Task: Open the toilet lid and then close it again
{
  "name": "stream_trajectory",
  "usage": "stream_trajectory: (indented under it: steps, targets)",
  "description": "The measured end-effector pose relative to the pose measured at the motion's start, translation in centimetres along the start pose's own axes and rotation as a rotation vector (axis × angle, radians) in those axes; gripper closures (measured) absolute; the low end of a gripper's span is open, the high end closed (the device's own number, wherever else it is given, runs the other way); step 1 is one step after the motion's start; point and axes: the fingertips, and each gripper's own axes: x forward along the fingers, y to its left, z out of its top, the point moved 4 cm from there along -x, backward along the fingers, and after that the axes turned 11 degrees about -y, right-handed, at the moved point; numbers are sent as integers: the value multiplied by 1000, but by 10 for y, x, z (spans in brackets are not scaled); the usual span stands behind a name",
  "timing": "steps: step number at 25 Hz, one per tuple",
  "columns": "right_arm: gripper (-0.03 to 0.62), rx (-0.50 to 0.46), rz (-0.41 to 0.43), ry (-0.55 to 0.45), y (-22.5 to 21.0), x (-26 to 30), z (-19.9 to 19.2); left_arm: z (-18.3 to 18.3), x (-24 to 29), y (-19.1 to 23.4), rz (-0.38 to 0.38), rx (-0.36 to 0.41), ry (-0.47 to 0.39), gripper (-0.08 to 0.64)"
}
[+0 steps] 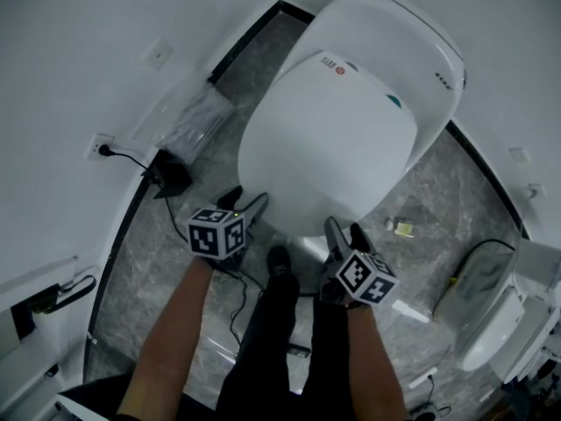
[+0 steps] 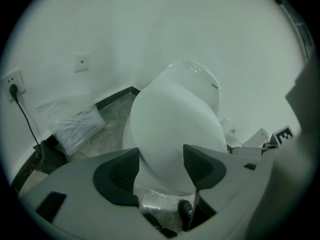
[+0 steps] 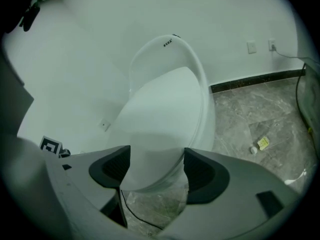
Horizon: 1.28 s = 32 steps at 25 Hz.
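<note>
Toilet lid (image 1: 329,139) down, frame centre. Left gripper (image 1: 247,207) and right gripper (image 1: 346,235), both spread and empty, flank front edge at lower centre, probably for even two-sided lift; contact unclear.

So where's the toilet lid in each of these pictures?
Head view: toilet lid, upper centre.
Left gripper view: centre, tilting right.
Right gripper view: centre, tilting left.
Shared landmark: dark marks on the toilet's back.

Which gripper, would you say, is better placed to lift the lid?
Probably right: the right gripper, open, faces the front edge of the lid; the left gripper, also open, sits off its side.
</note>
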Motion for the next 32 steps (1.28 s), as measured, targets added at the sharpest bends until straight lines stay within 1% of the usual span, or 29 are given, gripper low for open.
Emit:
stream_trajectory:
  steps: [2,5,8,11,13,15,16,17,18,19,20,21,23,24,28,32]
  targets:
    - [247,5,10,-5,1,-2,1,2,-2,0,8,-15,-1,279]
    - [247,4,23,-2,1,-5,3,5,-6,-1,26,-5,-1,300]
    - [247,-19,33,2,2,-8,5,10,-11,-1,38,-1,0,328]
    - [247,-62,47,17,3,-16,0,14,-15,-3,41,-4,-3,331]
    - [248,-104,79,40,8,-24,-7,16,-17,-3,43,-7,-7,337]
    - [249,-167,123,78,15,-30,-17,19,-20,-4,43,-7,-9,337]
    - [267,-207,140,104,19,-32,-22,21,-21,-5,43,-6,-11,337]
    - [304,-252,152,133,22,-33,-29,22,-22,-6,43,-6,-12,337]
    - [354,-296,158,164,24,-33,-34,24,-23,-7,43,-5,-14,337]
    - [424,-332,162,191,27,-31,-39,25,-24,-8,43,-4,-15,337]
    - [474,-355,168,213,29,-28,-43,27,-25,-9,43,-1,-15,342]
    - [510,-367,175,228,31,-24,-46,28,-26,-10,43,3,-15,345]
    - [564,-378,191,240,37,-17,-48,31,-29,-12,38,9,-16,347]
    - [579,-384,199,241,40,-15,-47,33,-29,-13,35,11,-18,347]
    - [580,-399,220,226,50,-14,-42,39,-33,-15,16,27,-29,348]
    - [581,-417,235,206,56,-20,-36,44,-38,-17,-8,25,-61,348]
